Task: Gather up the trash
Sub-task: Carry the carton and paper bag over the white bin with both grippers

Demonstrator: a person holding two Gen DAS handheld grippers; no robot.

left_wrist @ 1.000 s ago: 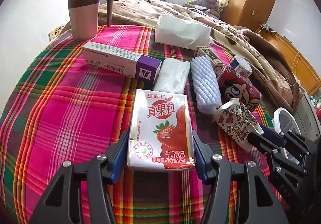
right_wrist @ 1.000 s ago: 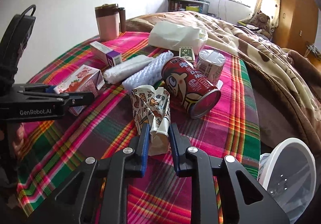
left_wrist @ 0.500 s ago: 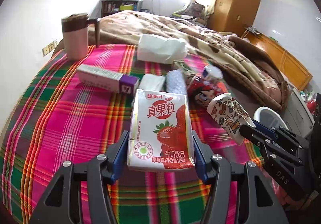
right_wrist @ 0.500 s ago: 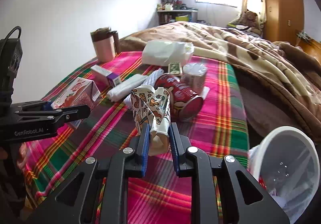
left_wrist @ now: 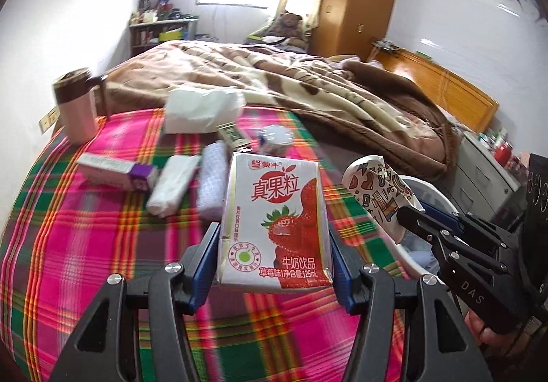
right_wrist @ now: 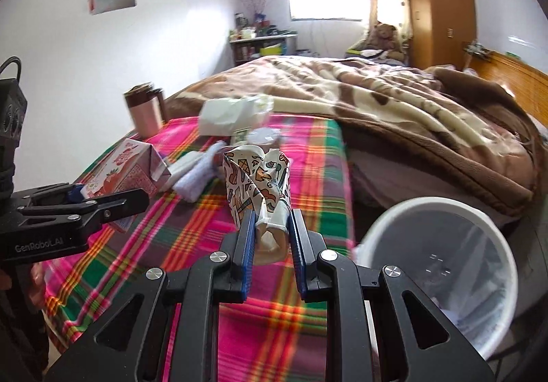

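Observation:
My left gripper (left_wrist: 272, 245) is shut on a strawberry milk carton (left_wrist: 274, 224), held upright above the plaid cloth; the same carton (right_wrist: 123, 176) shows at the left of the right wrist view. My right gripper (right_wrist: 272, 228) is shut on a crumpled patterned paper cup (right_wrist: 258, 180), lifted off the cloth; that cup (left_wrist: 380, 193) appears at the right of the left wrist view. A white trash bin (right_wrist: 441, 265) with a clear liner stands low at the right, past the table edge, close beside the right gripper.
On the plaid tablecloth (left_wrist: 85, 238) remain a pink mug (left_wrist: 75, 108), a white and purple box (left_wrist: 116, 171), a folded white tissue (left_wrist: 173, 185), a white mesh roll (left_wrist: 212, 183), a tissue pack (left_wrist: 202, 111) and a small white cup (left_wrist: 275, 138). A brown blanket (right_wrist: 411, 121) covers the bed behind.
Both grippers have risen and pulled back from the table with the carton and paper cup still held. The trash bin now fills more of the right wrist view.

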